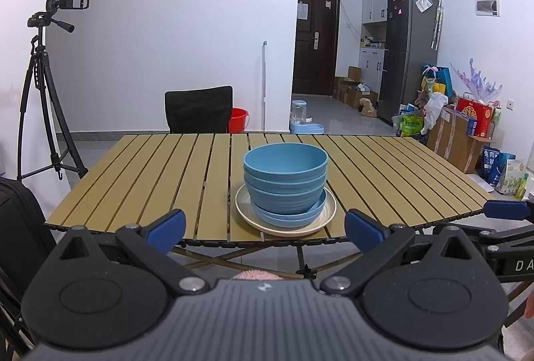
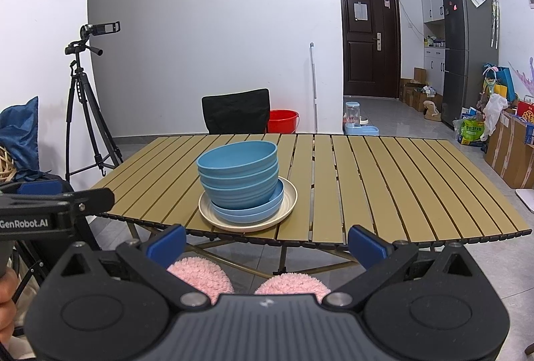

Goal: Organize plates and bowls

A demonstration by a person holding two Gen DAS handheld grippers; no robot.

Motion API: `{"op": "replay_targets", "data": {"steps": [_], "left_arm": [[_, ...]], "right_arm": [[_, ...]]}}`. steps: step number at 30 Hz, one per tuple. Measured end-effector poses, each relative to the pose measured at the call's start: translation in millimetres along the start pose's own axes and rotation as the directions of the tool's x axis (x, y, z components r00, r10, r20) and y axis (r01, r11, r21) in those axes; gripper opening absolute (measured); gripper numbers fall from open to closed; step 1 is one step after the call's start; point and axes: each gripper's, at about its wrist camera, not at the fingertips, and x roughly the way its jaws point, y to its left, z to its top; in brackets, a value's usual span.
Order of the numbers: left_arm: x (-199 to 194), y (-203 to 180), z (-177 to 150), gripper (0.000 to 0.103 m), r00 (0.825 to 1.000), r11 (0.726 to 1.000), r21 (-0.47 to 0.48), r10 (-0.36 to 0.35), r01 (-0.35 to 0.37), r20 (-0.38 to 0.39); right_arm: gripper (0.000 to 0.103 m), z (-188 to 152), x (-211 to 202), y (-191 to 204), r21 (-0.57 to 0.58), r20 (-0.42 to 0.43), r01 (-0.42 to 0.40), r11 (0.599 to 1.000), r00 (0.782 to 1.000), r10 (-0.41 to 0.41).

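We see the blue bowls (image 1: 285, 174) nested upright on blue plates (image 1: 290, 214) atop a cream plate (image 1: 320, 224), at frame centre near the desk's (image 1: 133, 181) front edge. Our left tool (image 1: 265, 229) and right tool (image 2: 267, 242) hang short of that edge, jaws wide, empty (desk bare on both sides).

blue bowls (image 1: 285, 174) nested, atop blue plates (image 1: 290, 214), on cream plate (image 1: 248, 209)
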Motion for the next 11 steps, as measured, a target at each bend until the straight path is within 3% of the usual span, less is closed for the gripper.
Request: {"op": "replay_targets", "data": {"steps": [11], "left_arm": [[0.2, -1.2, 0.1, 0.103, 1.0, 1.0, 0.005, 0.005, -0.005, -0.007]], "right_arm": [[0.103, -0.2, 0.1, 0.3, -0.001, -0.002, 0.0, 1.0, 1.0, 0.0]]}}
